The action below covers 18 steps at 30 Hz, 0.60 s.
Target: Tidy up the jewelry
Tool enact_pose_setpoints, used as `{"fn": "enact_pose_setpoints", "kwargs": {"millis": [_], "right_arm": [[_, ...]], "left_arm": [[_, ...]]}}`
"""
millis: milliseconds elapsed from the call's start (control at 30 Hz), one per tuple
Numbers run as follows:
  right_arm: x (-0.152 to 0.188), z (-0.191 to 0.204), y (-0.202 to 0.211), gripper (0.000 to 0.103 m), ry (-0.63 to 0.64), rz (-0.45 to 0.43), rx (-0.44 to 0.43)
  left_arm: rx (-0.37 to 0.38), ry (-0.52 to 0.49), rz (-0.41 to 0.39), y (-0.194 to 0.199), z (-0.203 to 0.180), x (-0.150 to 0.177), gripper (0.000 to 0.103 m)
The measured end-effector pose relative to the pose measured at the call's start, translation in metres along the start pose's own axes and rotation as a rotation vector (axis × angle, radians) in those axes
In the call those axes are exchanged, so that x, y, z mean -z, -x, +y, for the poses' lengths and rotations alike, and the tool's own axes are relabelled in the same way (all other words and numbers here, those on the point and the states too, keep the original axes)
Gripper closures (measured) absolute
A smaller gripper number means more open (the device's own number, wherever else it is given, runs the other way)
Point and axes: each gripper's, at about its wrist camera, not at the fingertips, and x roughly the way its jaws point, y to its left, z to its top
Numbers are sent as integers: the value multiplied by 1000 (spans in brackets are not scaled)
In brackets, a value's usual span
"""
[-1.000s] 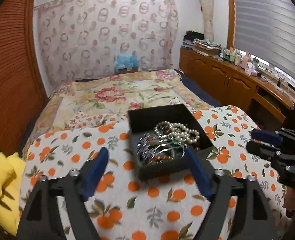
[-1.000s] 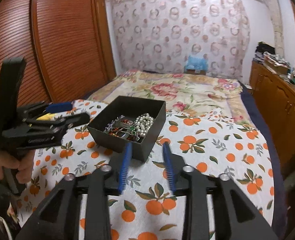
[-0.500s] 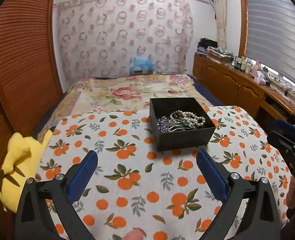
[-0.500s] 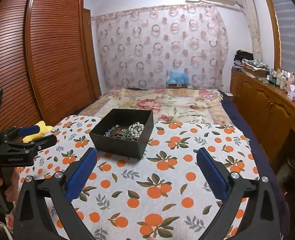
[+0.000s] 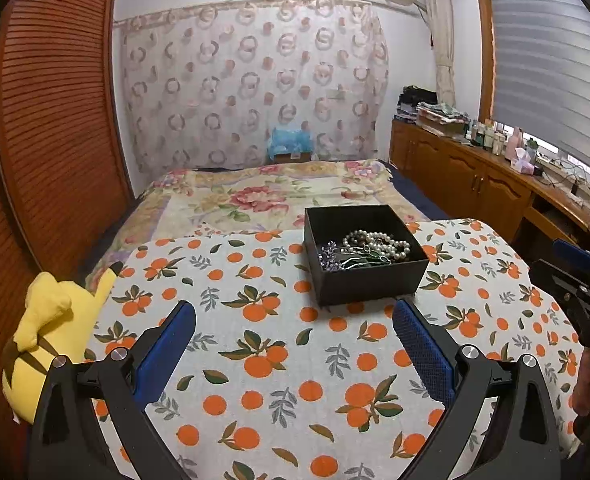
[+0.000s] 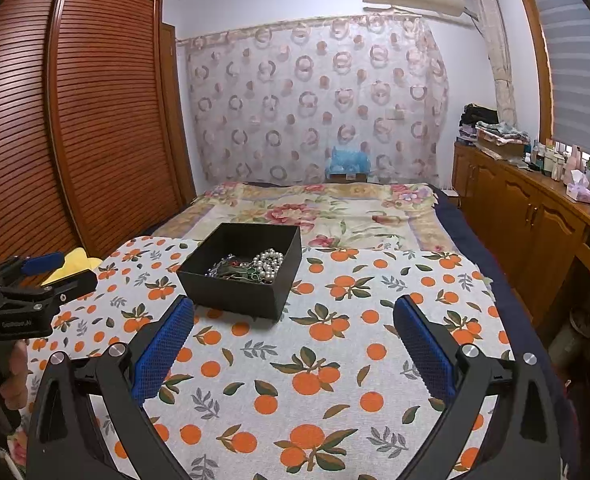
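Note:
A black open box [image 5: 369,280] sits on the orange-print cloth [image 5: 263,360]. It holds a pearl necklace [image 5: 379,242] and a tangle of silver and green jewelry [image 5: 345,260]. The box also shows in the right wrist view [image 6: 235,292], with the pearls [image 6: 269,264] inside. My left gripper [image 5: 294,320] is open and empty, pulled back in front of the box. My right gripper [image 6: 294,316] is open and empty, back from the box and to its right. Each gripper shows at the edge of the other's view.
A yellow plush toy [image 5: 43,332] lies at the cloth's left edge. A flowered bed [image 5: 279,196] stretches behind the box. A slatted wooden wardrobe [image 6: 75,120] stands on the left. A wooden cabinet [image 6: 535,216] with bottles runs along the right wall.
Both grippers have pulled back and up from the box. The right gripper's jaws have opened wide from nearly closed; the left stayed open.

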Motion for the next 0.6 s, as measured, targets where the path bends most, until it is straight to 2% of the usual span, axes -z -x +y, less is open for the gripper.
{"fn": "enact_pose_setpoints", "kwargs": {"millis": [600], "right_arm": [[1, -1, 1, 3, -8, -2, 2]], "left_arm": [[0, 6, -2, 1, 0, 0, 8]]}}
